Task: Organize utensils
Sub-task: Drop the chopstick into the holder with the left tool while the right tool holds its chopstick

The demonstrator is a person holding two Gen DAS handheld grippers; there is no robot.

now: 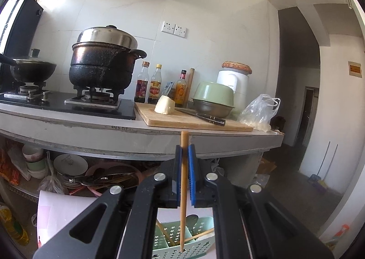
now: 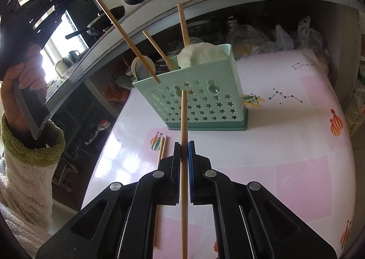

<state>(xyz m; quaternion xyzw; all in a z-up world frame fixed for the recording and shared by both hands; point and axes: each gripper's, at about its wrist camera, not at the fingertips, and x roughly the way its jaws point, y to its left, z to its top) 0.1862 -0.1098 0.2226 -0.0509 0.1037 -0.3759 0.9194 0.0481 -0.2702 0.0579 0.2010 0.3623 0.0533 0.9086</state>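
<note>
Left wrist view: the left tool (image 1: 185, 151) is clamped on a wooden chopstick (image 1: 183, 192), which runs upright between the blue pads (image 1: 192, 174), its top end rising just past them toward the edge of the kitchen counter (image 1: 91, 126) and its lower end hanging over the green star-punched holder (image 1: 173, 239) below. Other chopsticks lean inside that holder. On the counter behind stand a large black pot with a steel lid (image 1: 105, 63), a wok (image 1: 32, 72), three sauce bottles (image 1: 157, 85), a cutting board (image 1: 189, 120) with a pale block and a knife (image 1: 200, 116) on it, stacked bowls (image 1: 214, 99) and a plastic bag (image 1: 260, 110).

In the right wrist view, the right tool (image 2: 184, 151) is closed on a second chopstick (image 2: 183, 167) that runs straight between its jaws, tip pointing toward the front wall of the holder (image 2: 198, 101). The holder stands on the desk (image 2: 285, 149), which has a pink and white patterned cover. Inside it are two slanting chopsticks, spoons (image 2: 142, 68) at the left end and a white scalloped spoon (image 2: 196, 53) at the right. Two more chopsticks (image 2: 163, 147) lie flat on the desk just left of the right tool. At upper left a hand (image 2: 20, 85) in a fleecy sleeve (image 2: 27, 167) holds the left tool's handle, its chopstick (image 2: 123, 33) slanting down with its lower tip at the holder's left compartment.
</note>
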